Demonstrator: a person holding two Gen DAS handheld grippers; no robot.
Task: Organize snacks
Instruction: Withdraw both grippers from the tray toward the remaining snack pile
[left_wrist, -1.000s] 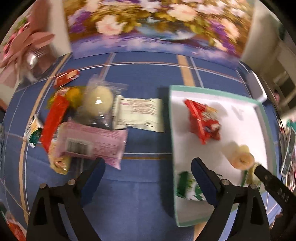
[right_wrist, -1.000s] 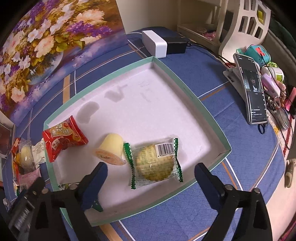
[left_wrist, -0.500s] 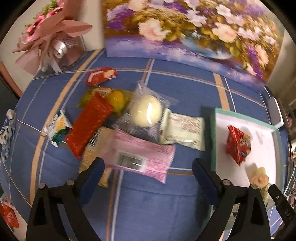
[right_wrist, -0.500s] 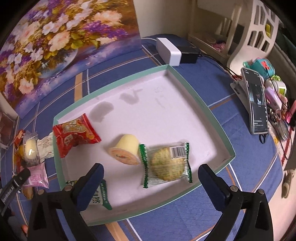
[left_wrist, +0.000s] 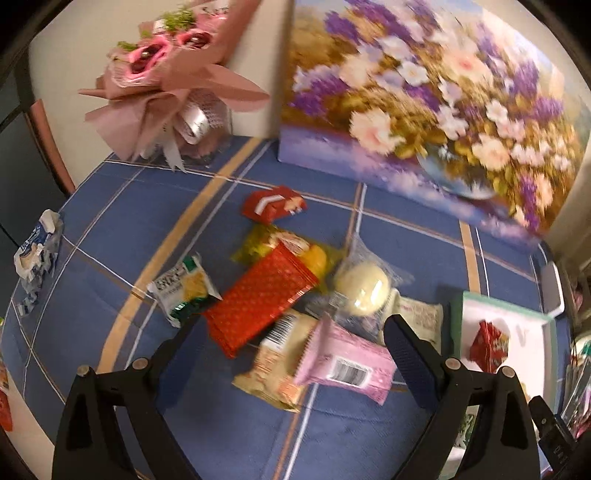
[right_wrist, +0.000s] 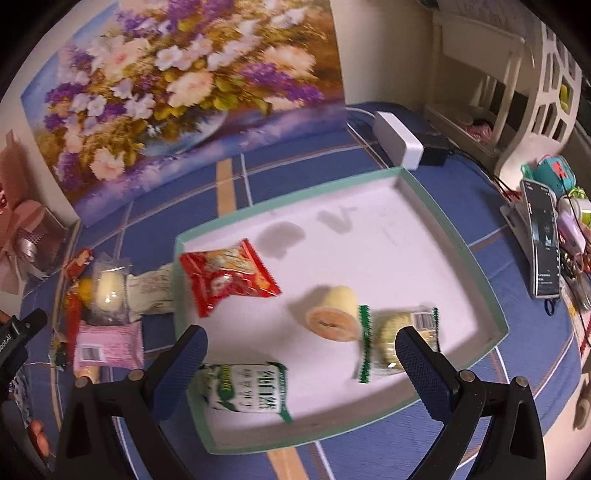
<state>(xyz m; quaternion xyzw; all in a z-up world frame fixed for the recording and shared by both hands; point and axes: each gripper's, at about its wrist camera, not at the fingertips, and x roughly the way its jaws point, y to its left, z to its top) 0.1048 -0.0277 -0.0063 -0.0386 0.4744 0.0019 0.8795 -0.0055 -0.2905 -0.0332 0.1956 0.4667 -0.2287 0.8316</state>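
Note:
A heap of snacks lies on the blue tablecloth: a long red packet (left_wrist: 260, 295), a pink packet (left_wrist: 345, 363), a clear bag with a pale round bun (left_wrist: 364, 290), a green-and-white packet (left_wrist: 183, 290), a small red packet (left_wrist: 273, 205). My left gripper (left_wrist: 293, 349) hovers open just before the heap, holding nothing. The green-rimmed white tray (right_wrist: 491, 295) holds a red snack bag (right_wrist: 225, 278), a small roll cake (right_wrist: 332, 317), a green-edged biscuit pack (right_wrist: 397, 338) and a green-and-white packet (right_wrist: 245, 387). Above the tray's near side my right gripper (right_wrist: 301, 356) stands open and empty.
A flower painting (left_wrist: 424, 103) leans at the back, a pink bouquet (left_wrist: 166, 85) at the back left. A crumpled blue-white wrapper (left_wrist: 35, 254) lies far left. Right of the tray are a white box (right_wrist: 399, 146), a phone on a stand (right_wrist: 543, 247) and small clutter.
The left gripper has swung left from the tray edge toward the snack heap. The right gripper has pulled back and up, so more of the tray shows. Both stay open.

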